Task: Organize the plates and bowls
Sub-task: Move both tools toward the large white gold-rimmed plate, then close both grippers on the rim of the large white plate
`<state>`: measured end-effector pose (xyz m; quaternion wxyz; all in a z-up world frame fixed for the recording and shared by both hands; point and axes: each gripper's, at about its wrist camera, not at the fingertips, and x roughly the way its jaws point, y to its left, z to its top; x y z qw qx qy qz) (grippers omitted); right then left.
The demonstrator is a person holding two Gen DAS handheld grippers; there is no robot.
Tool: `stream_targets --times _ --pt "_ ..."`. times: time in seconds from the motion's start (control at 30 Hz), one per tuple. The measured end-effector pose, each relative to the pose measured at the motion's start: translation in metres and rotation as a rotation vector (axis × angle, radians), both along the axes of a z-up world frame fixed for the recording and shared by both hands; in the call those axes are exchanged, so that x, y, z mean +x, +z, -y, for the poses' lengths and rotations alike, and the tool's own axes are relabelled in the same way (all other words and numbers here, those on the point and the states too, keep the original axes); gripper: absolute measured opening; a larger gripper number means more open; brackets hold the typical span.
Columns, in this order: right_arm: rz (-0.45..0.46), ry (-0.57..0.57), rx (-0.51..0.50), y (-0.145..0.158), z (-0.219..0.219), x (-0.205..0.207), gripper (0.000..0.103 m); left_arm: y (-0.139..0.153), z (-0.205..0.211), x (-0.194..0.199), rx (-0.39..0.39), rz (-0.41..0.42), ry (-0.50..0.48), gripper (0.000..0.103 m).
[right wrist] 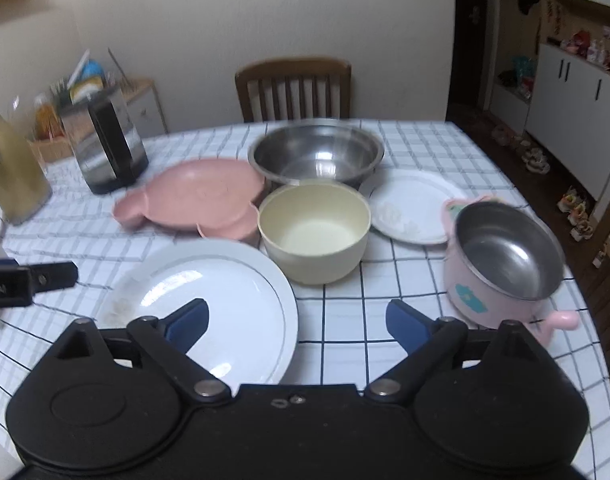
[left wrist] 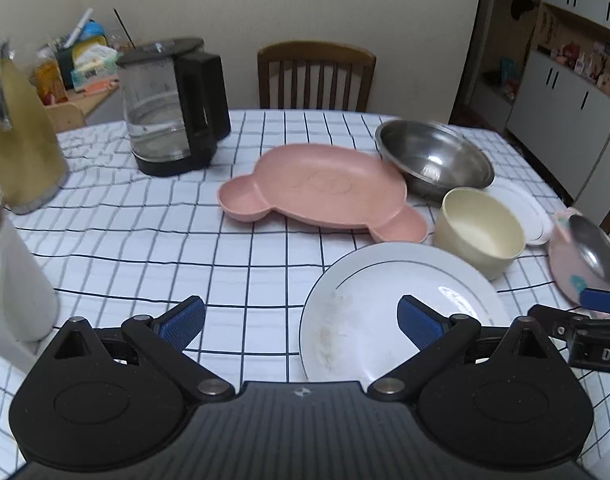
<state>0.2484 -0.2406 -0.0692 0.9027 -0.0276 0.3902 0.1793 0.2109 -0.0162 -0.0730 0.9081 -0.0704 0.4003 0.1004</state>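
Observation:
A large white plate (left wrist: 385, 304) (right wrist: 209, 300) lies near the front of the checked table. Behind it stand a cream bowl (left wrist: 481, 232) (right wrist: 313, 232), a pink bear-shaped divided plate (left wrist: 321, 192) (right wrist: 193, 196), a big steel bowl (left wrist: 433, 160) (right wrist: 317, 156), a small white plate (left wrist: 533, 216) (right wrist: 413, 204) and a pink steel-lined bowl with a handle (left wrist: 585, 256) (right wrist: 501, 260). My left gripper (left wrist: 301, 324) is open above the large plate's left edge. My right gripper (right wrist: 297, 324) is open and empty, between the large plate and the pink bowl.
A glass kettle on a black base (left wrist: 173, 108) (right wrist: 109, 148), a yellow thermos (left wrist: 17, 144) (right wrist: 13, 168) and a white container (left wrist: 9, 280) stand on the table's left side. A wooden chair (left wrist: 317, 76) (right wrist: 293, 88) is behind the table. Cabinets are on the right.

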Motion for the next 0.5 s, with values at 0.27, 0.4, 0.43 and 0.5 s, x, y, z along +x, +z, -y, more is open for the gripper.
stream_targets --times 0.27,0.4,0.43,0.5 --pt "-0.148 0.031 0.000 -0.037 -0.007 0.035 0.072 -0.034 -0.010 0.028 -0.075 -0.101 -0.034 0.079" --pt "-0.194 0.040 0.012 -0.046 -0.010 0.040 0.061 -0.048 -0.015 0.032 -0.129 -0.146 -0.035 0.064" --pt "-0.204 0.040 0.015 -0.047 -0.011 0.041 0.058 -0.050 -0.015 0.032 -0.135 -0.152 -0.038 0.061" --pt "-0.224 0.039 0.027 -0.050 -0.010 0.043 0.053 -0.053 -0.016 0.033 -0.153 -0.163 -0.045 0.053"
